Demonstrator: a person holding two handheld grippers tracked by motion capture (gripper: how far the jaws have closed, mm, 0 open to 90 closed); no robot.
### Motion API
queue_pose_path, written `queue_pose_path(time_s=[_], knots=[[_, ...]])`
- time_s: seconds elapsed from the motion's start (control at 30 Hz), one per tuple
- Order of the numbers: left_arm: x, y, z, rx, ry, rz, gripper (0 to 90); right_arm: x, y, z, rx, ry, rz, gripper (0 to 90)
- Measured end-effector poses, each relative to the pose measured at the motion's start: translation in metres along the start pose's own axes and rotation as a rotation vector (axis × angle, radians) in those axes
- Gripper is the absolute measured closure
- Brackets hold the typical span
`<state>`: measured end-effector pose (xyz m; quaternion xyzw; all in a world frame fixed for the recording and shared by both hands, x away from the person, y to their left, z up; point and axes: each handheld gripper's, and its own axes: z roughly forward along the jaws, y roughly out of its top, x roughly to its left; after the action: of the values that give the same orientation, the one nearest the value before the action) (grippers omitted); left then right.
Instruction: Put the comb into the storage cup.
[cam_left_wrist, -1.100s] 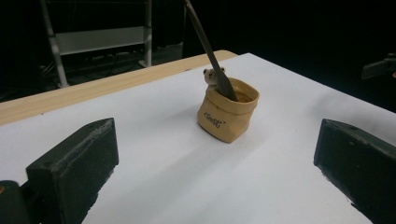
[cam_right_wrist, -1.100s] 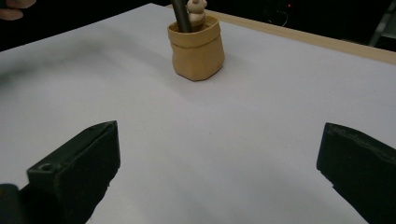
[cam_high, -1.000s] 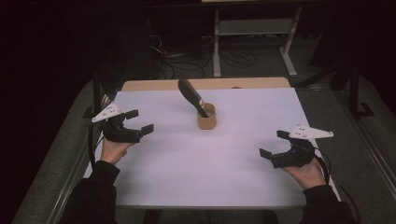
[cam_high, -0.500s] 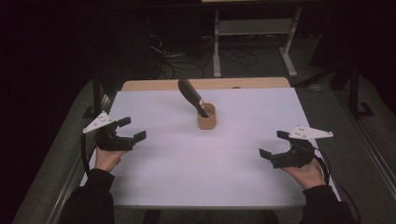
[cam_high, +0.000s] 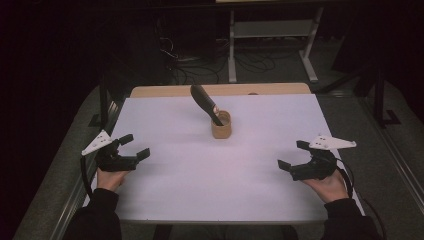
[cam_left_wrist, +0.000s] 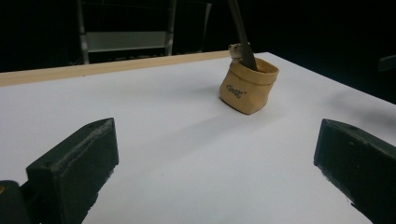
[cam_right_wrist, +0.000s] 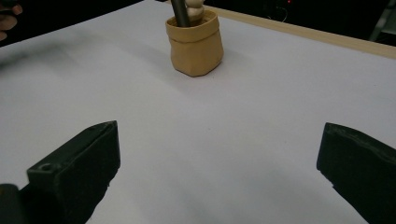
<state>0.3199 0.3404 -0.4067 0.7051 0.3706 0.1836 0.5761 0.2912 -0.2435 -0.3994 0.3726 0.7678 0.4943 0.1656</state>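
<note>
A small tan pouch (cam_high: 221, 126) stands upright on the white table top (cam_high: 220, 170), toward the back centre. A dark-handled tool (cam_high: 204, 101) leans out of it to the left, and a small pale object (cam_right_wrist: 193, 8) sits inside beside the shaft. The left gripper view has the pouch (cam_left_wrist: 247, 86) far ahead, the right gripper view has it (cam_right_wrist: 194, 44) ahead too. My left gripper (cam_high: 133, 145) rests open near the table's left edge, nothing between its jaws. My right gripper (cam_high: 293, 155) rests open at the right side, also holding nothing.
A wooden strip (cam_high: 165, 91) runs along the table's far edge. Beyond it, a metal stand (cam_high: 270, 30) and cables (cam_high: 195, 67) lie on the dark floor. Grey ledges (cam_high: 385, 140) border the table on both sides.
My left gripper has drawn back toward the person and outward to the left edge. The right gripper has barely moved. The pouch and tool stay put.
</note>
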Motion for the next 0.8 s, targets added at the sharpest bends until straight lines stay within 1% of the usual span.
queue_pose_path(time_s=[0.23,0.5,0.63,0.73,0.8], knots=[[0.001,-0.008,-0.011,-0.042,0.041,0.008,0.0,0.0,-0.001,-0.001,0.0,-0.001,0.002,0.0],[0.002,-0.022,-0.026,-0.058,0.094,0.007,0.0,-0.001,-0.004,-0.001,0.006,-0.003,0.007,0.0],[0.002,-0.025,-0.032,-0.062,0.099,-0.007,0.0,-0.001,-0.006,-0.001,0.01,-0.005,0.007,0.0],[0.003,-0.027,-0.033,-0.056,0.1,-0.014,0.0,-0.002,-0.008,-0.001,0.016,-0.008,0.009,0.0],[0.004,-0.027,-0.033,-0.06,0.095,-0.016,0.0,-0.003,-0.009,-0.001,0.024,-0.011,0.011,0.0]])
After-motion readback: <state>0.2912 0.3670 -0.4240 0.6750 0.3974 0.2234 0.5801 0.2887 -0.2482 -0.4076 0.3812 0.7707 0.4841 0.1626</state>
